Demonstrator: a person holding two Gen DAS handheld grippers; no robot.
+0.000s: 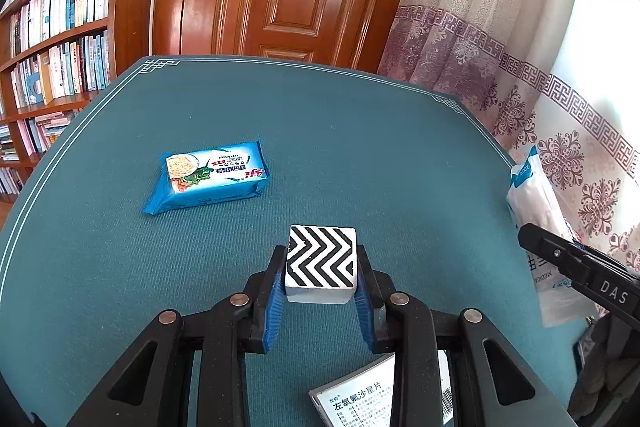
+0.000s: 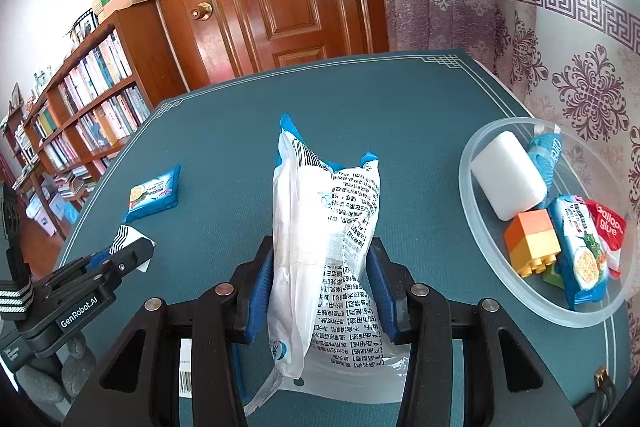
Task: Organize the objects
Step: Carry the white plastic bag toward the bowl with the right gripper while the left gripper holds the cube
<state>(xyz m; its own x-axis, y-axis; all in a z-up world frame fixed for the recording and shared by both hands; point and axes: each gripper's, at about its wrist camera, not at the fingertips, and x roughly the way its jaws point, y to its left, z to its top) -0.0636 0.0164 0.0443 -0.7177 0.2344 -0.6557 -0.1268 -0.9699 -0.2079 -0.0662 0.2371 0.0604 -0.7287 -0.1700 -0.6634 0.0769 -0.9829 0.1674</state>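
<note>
Gripping zigzag block [image 1: 320, 263]: left tool [image 1: 320, 281] | right tool [image 2: 322, 279] clamps white pouch [image 2: 324, 227], seemingly lifted

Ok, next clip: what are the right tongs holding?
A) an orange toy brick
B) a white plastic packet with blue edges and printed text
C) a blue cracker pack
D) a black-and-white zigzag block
B: in the right wrist view the right tongs have their blue pads closed on the white printed packet, standing upright between them.
</note>
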